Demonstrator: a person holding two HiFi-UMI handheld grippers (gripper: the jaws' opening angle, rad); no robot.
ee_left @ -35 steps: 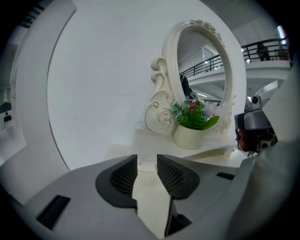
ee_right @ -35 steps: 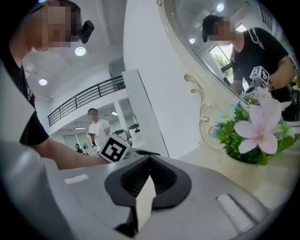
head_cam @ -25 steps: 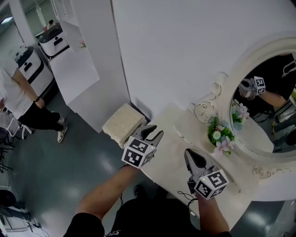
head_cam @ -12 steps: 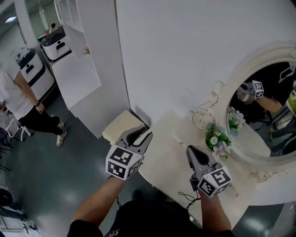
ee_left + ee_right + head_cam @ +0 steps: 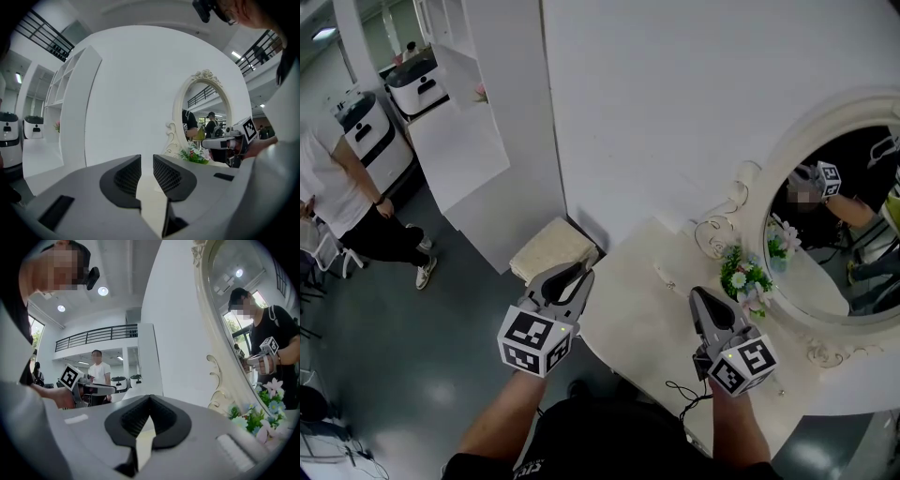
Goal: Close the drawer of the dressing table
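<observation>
The left hand-held gripper (image 5: 567, 274), jaws closing on nothing, and the right hand-held gripper (image 5: 700, 298), pressed together and empty, hang above the counter (image 5: 642, 314), probably because the drawer, hidden below its near edge beneath these 2, needs no grasp.

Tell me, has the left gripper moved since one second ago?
Yes. The left gripper has pulled back leftward off the dressing table, now just below the cushioned stool. Its jaws are closing, nothing between them.
</observation>
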